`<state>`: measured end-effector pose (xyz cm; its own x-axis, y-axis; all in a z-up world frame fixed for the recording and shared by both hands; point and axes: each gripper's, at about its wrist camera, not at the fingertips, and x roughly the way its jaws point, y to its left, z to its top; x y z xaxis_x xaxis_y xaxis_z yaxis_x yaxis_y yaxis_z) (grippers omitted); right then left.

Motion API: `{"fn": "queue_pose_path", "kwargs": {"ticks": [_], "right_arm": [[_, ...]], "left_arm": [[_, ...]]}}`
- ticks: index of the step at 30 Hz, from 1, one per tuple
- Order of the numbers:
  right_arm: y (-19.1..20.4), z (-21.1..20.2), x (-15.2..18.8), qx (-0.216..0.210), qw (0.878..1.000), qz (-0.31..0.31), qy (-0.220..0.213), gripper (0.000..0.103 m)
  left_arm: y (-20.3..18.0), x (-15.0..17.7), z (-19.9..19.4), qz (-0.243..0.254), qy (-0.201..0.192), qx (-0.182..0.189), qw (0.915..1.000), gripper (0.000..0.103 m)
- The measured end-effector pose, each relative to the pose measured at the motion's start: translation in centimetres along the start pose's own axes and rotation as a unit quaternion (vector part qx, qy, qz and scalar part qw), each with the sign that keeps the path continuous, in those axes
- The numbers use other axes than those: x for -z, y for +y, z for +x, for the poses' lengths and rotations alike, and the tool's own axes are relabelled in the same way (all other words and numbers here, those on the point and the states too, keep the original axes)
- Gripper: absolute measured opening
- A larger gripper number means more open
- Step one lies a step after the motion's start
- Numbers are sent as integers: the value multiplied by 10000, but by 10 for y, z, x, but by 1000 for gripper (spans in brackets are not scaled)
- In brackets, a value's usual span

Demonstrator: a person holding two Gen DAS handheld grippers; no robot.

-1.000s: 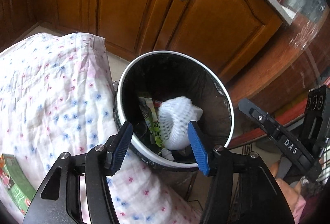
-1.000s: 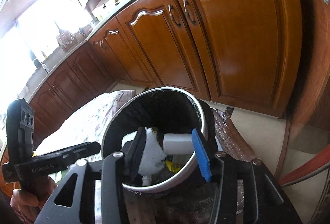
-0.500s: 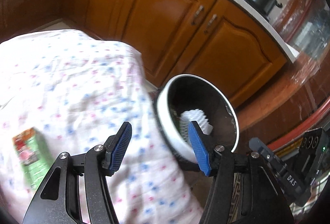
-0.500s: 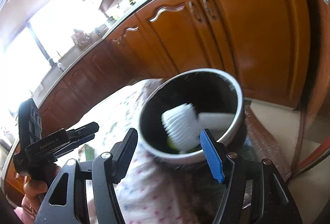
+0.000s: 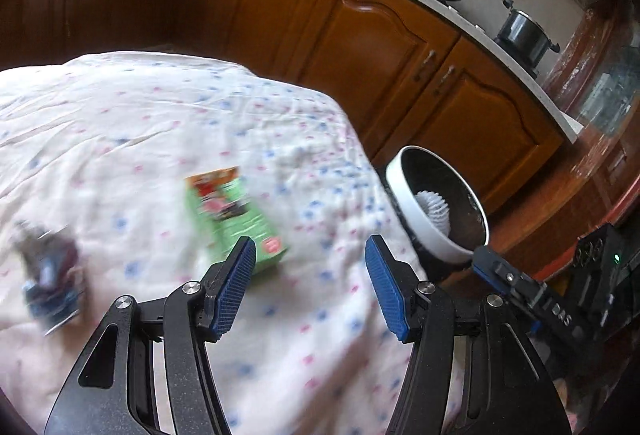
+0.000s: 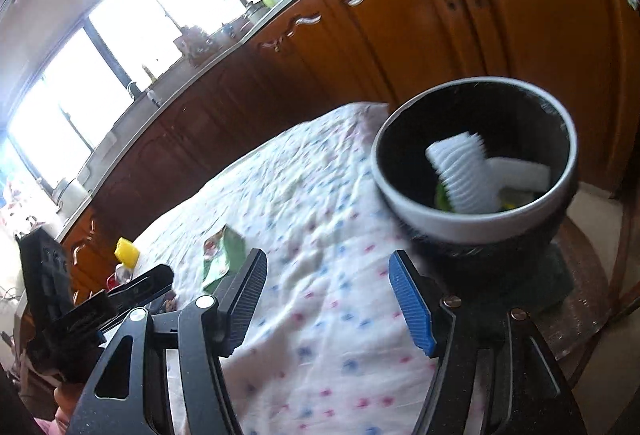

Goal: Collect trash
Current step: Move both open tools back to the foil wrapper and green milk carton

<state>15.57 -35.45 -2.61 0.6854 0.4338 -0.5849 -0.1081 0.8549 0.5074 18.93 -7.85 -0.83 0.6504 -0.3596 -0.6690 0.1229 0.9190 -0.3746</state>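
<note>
my left gripper hangs over the flowered cloth with its blue pads apart and nothing between them. the green carton lies flat on the cloth just past the left pad, at about eleven o'clock from the gap. further out at nine o'clock a dark blue wrapper sits on the cloth, too blurred to read. the trash bin, white-rimmed and dark inside, stands off the cloth's edge at about two o'clock, and a white foam net shows inside it.

my right gripper is also over the cloth, pads standing wide and empty. from here the bin is at one o'clock, close beyond the right pad, holding the foam net and a white block touching it, with green and yellow scraps under them. the carton lies at eleven o'clock, partly behind the left pad. a yellow piece sits further at ten o'clock, near the other gripper's body. wooden cabinets run behind everything.
</note>
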Motion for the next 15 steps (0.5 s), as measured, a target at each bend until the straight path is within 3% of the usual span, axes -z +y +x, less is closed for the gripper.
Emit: {"fn": "queue_pose_path", "kwargs": {"ticks": [15], "right_arm": [[53,35,29,-297,9977,-408,456,68]], "left_arm": [[67,32,-57,-176,-372,-607,9973,61]]}}
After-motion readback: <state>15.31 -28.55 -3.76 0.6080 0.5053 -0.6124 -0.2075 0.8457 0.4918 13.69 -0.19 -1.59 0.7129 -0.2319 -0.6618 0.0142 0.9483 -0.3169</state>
